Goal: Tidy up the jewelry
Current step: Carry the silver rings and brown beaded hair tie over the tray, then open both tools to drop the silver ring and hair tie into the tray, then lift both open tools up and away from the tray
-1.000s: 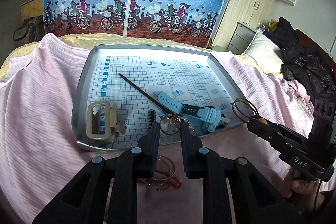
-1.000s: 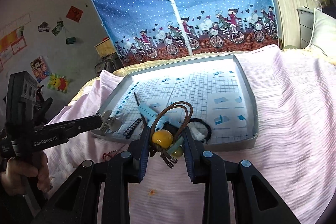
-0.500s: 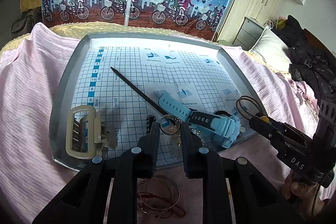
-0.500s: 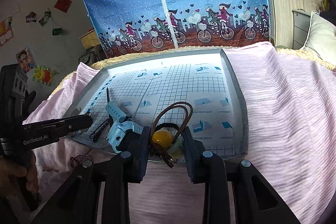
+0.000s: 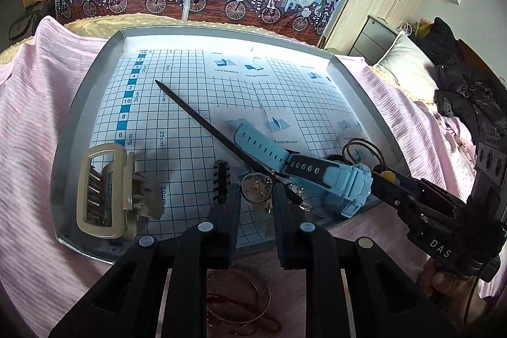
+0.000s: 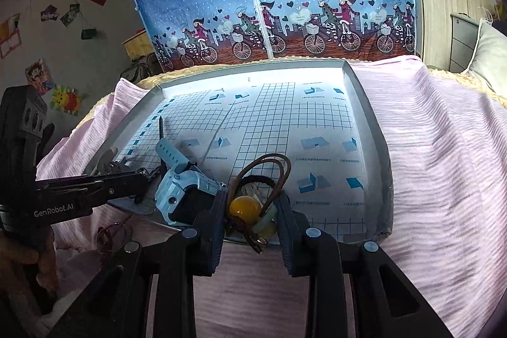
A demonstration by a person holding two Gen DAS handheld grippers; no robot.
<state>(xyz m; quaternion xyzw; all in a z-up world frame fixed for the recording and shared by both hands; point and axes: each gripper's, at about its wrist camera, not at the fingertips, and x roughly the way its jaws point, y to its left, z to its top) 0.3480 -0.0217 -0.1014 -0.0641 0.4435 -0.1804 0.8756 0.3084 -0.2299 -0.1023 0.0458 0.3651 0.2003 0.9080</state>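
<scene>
Left wrist view: left tool (image 5: 256,194) clamped on round glassy pendant (image 5: 255,188); right tool (image 6: 252,208) pinching amber-beaded cord bracelet (image 6: 244,208).

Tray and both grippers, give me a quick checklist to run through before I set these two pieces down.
1. Left gripper holds the round pendant: ok.
2. Right gripper holds the bead cord: ok.
3. Both pieces are over the tray: ok, at its near edge.
4. Free spot under the pendant: not ok, the watch and the black stick lie right beside it.
5. Free spot for the cord: ok, bare grid to the right of it.
6. Hoops on the pink cloth are still outside the tray: not ok.
</scene>
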